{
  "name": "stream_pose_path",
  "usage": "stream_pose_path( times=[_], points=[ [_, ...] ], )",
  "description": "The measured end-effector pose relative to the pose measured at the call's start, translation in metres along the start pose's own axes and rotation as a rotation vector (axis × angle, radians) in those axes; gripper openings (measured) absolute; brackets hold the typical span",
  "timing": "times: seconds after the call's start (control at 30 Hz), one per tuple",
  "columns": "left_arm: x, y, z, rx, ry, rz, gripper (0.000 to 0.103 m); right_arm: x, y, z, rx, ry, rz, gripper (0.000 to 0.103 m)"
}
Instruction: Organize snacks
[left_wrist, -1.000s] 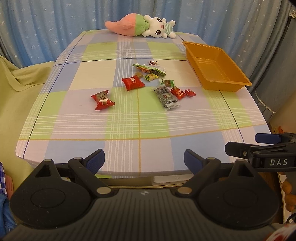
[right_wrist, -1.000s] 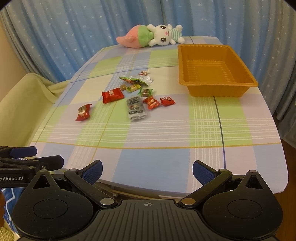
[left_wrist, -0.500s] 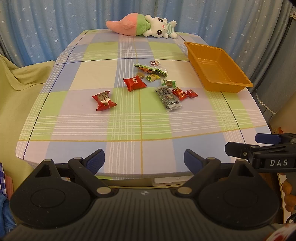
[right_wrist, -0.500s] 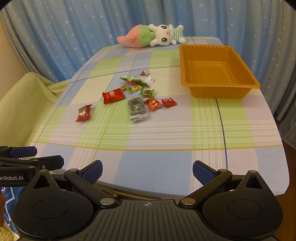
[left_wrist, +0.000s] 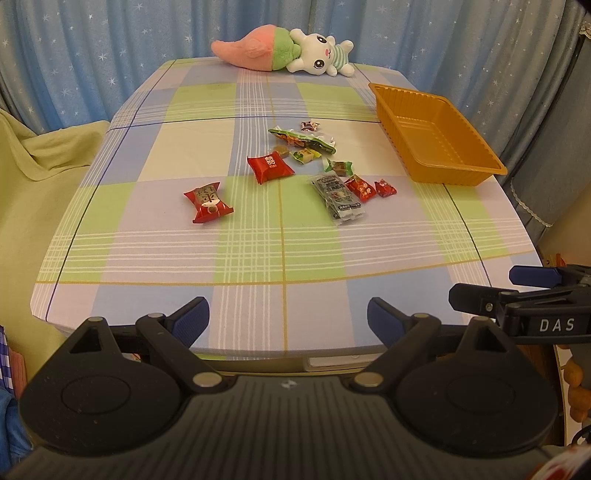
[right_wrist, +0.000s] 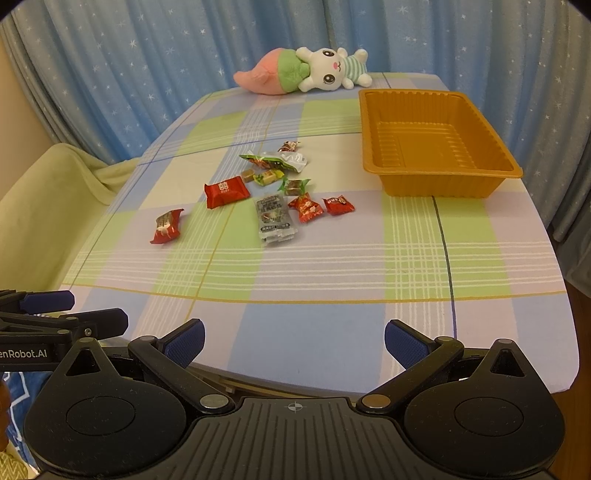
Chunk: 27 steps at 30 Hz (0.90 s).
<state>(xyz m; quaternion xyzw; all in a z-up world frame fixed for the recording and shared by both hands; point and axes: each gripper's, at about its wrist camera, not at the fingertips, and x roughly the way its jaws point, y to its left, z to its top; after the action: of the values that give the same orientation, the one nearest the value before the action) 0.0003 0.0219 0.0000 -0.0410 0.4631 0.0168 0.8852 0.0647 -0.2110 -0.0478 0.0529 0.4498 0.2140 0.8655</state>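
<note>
The left gripper (left_wrist: 288, 314) hangs over the near edge of the table with its blue-padded fingers spread wide and nothing between them. The right gripper (right_wrist: 294, 338) is held the same way, jaws wide apart and empty, just beside the left one, whose side shows at the left edge of the right wrist view.

The table is covered by a pastel plaid cloth (left_wrist: 280, 251) of green, blue and lilac squares. A loose cluster of wrapped snacks lies near its middle, well apart from both grippers. The grey-and-silver flat sachets (right_wrist: 274, 218) lie stacked with their long axis running away from the grippers, the near end fanned slightly. Just right of them lie two small red candies (right_wrist: 320, 206), side by side. A red pillow-shaped packet (left_wrist: 270, 168) lies to the left with its long axis roughly crosswise, and a red-and-silver packet (left_wrist: 208, 202) lies apart from the rest, furthest left, angled diagonally. Behind them are a long green-and-white pouch (right_wrist: 275, 161), lying crosswise, and several small green and brown sweets (left_wrist: 321, 160).

The orange ribbed plastic tray (right_wrist: 439, 177) stands empty on the right of the table, its long axis running front to back. A pink-and-green plush rabbit (left_wrist: 284, 53) lies on its side along the far edge, before blue star-patterned curtains (right_wrist: 147, 66).
</note>
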Motion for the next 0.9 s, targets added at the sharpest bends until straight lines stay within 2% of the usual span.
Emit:
stream_pose_path(
  times=[0.9],
  points=[
    [0.014,0.016,0.011,-0.017,0.014,0.003,0.092,0.013,0.007,0.01,0.0,0.012,0.003,0.103]
  ],
)
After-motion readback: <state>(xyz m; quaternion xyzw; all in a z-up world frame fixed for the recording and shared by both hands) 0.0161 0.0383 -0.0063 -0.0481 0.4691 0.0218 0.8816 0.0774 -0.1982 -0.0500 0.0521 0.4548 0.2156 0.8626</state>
